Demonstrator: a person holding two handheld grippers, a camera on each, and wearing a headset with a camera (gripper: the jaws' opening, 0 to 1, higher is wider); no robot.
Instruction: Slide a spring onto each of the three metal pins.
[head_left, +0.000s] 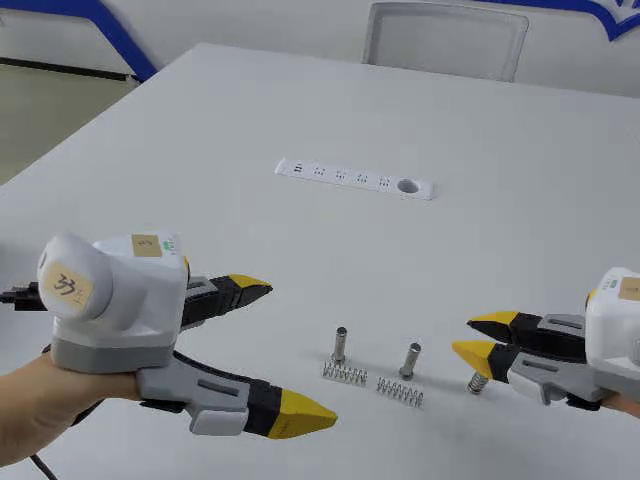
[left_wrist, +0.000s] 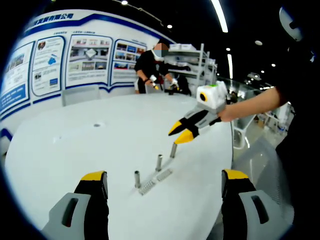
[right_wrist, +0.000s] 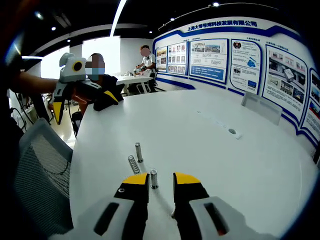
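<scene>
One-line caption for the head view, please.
Open left tool and open right tool flank three upright metal pins on a white table, two loose springs lying beside them.

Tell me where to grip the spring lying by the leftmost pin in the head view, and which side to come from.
Grip the spring across its coils, toward its right half, coming down from above. It lies flat on the table, and the upright pin stands close behind its left part, so the right half probably leaves the jaws more room.
</scene>
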